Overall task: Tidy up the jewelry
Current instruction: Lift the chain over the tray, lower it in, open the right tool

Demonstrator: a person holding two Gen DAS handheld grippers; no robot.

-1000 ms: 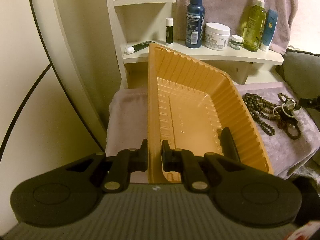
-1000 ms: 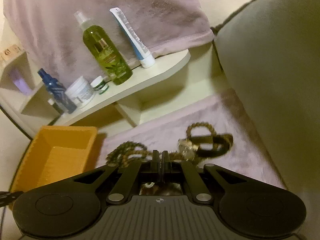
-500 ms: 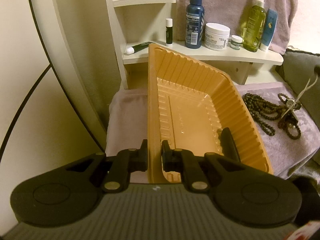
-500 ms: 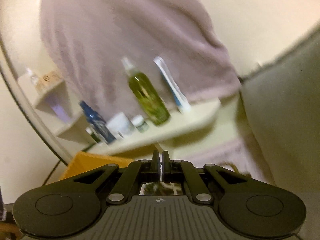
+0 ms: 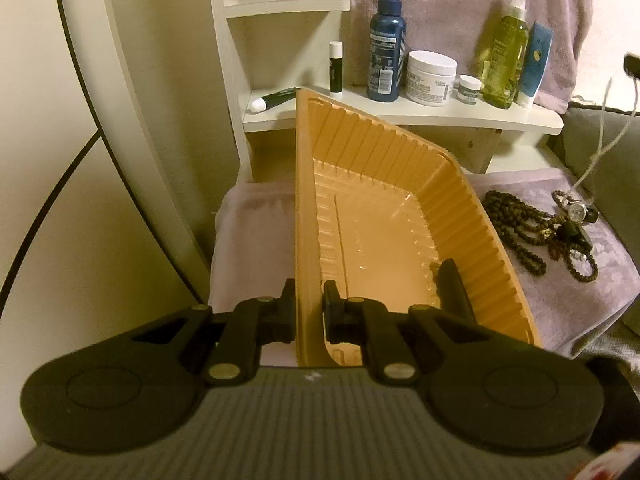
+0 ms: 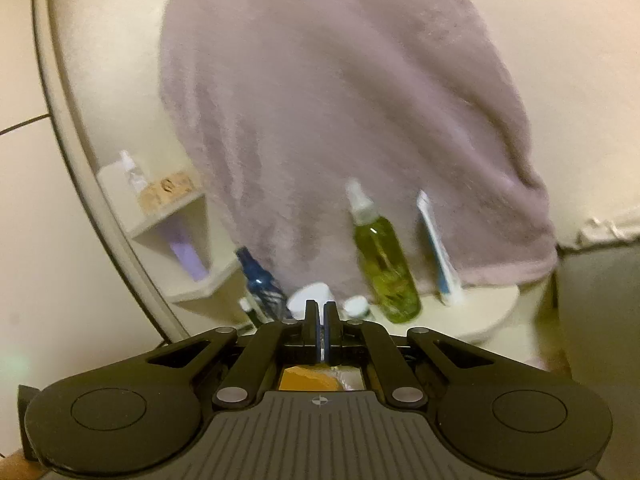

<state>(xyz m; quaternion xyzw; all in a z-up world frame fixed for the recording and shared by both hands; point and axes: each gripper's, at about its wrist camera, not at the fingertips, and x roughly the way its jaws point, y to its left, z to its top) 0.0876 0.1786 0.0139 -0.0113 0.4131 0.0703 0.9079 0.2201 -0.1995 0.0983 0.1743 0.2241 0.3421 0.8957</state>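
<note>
Left wrist view: close behind its gripper, angled down onto orange tray [image 5: 384, 216] and cloth-covered surface [image 5: 252, 240]; right wrist view: higher, near-level toward hanging towel [image 6: 340, 120]; both share the toiletry shelf [image 5: 440, 114] with green bottle [image 6: 386, 264].

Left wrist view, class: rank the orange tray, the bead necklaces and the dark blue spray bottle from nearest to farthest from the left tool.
1. Orange tray: clamped in the left tool.
2. Bead necklaces: right, on the cloth.
3. Dark blue spray bottle: back, on the shelf.
</note>
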